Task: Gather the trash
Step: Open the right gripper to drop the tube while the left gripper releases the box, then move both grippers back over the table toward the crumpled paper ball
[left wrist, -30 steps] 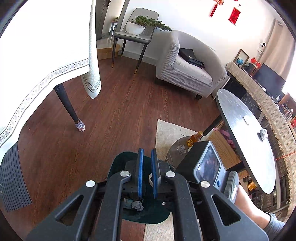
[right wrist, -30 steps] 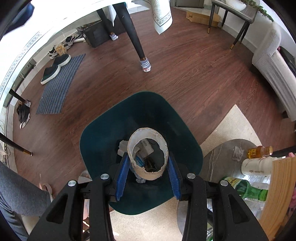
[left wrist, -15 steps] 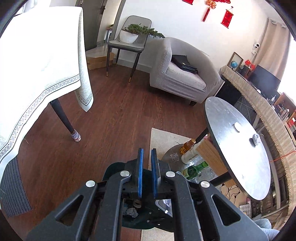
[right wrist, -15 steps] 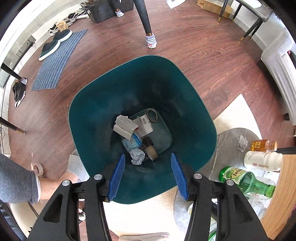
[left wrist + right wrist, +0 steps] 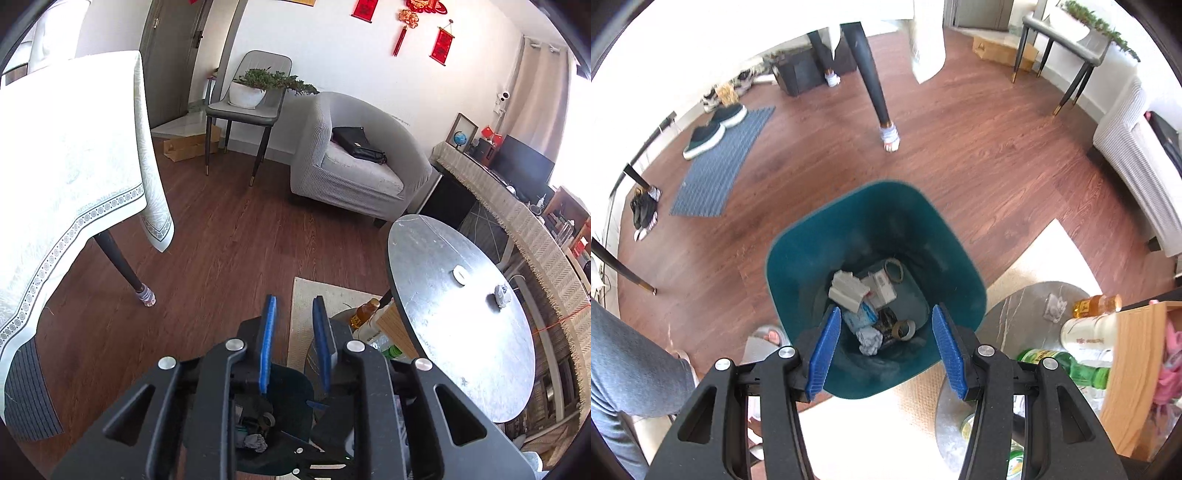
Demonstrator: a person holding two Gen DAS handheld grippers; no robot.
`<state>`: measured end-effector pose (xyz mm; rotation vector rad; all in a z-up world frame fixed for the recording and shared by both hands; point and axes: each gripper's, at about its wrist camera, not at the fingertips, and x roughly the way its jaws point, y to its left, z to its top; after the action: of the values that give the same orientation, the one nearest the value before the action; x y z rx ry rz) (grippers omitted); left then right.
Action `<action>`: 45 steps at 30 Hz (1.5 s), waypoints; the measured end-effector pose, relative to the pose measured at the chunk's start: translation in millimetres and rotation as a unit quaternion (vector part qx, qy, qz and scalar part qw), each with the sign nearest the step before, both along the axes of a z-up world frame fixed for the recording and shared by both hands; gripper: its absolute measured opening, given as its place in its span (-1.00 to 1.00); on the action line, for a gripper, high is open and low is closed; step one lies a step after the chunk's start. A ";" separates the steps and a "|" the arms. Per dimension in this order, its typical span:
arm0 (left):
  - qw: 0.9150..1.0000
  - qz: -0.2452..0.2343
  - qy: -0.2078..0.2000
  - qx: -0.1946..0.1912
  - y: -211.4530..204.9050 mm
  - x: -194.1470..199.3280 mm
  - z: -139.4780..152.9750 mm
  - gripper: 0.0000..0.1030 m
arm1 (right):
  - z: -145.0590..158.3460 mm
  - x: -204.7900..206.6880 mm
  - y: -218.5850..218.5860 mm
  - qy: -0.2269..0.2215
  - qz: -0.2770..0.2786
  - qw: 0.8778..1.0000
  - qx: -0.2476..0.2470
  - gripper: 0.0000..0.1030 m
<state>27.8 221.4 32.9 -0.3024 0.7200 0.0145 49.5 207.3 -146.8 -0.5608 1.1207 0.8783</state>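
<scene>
**Over the bin: both claws empty, trash at the bottom**

Over the teal bin (image 5: 875,236), our right claw (image 5: 886,350) hangs with its blue pads spread wide, nothing between them. Through the gap we see the bin floor: a crumpled grey wad (image 5: 868,340) nearest us, a tape roll (image 5: 904,329) just beside it on the right, a blue-white packet (image 5: 862,317), white cartons (image 5: 846,290) toward the left wall, a thin ring (image 5: 894,268) at the far side. All trash lies inside the bin, piled loosely; we can't tell what touches what underneath.

The bin stands on the wood floor (image 5: 979,155), its near edge over the cream rug (image 5: 879,435).

Right of the bin, on the low marble shelf (image 5: 1008,310): a crumpled tissue (image 5: 1054,306), an amber bottle (image 5: 1097,304), a white bottle (image 5: 1086,328), a green bottle (image 5: 1067,365). The bottles lie close together at the shelf's right edge, against a wooden panel (image 5: 1134,373).

Our left claw (image 5: 294,332) is part open, pads a modest gap apart, holding nothing. It sits above the bin (image 5: 291,391); the grey wad (image 5: 255,441) shows below its frame. On the round grey table (image 5: 454,325) to the right: a white disc (image 5: 460,274) and a crumpled scrap (image 5: 501,293) near the far right edge, apart from each other. The amber bottle (image 5: 364,314) pokes up at the table's left edge.
</scene>
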 end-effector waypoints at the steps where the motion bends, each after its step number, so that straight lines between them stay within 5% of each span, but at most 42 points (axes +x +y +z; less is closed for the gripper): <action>1: 1.000 -0.001 0.000 0.005 -3.2 1.8 1.3 -0.54 | 8.4 0.5 -3.8 -0.003 -0.002 1.000 0.010 0.01; 11: 0.999 -0.037 -0.033 0.011 -39.5 19.1 19.4 -0.15 | 88.4 9.1 -60.1 -0.063 -0.043 0.994 0.082 0.01; 22: 0.996 -0.071 -0.052 0.008 -95.9 46.5 26.8 0.20 | 128.0 39.6 -152.3 -0.116 -0.130 0.978 0.114 0.01; 34: 0.994 -0.096 -0.035 0.046 -177.2 83.8 9.2 0.48 | 145.9 63.7 -269.6 -0.149 -0.241 0.948 0.143 0.09; 45: 0.980 -0.157 -0.020 0.121 -263.4 117.0 -9.8 0.58 | 136.1 76.8 -355.6 -0.149 -0.332 0.919 0.152 0.28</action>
<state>144.9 -42.0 23.1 0.0463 0.7111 -0.2009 126.2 -148.3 -10.7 -0.0305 0.7886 0.3406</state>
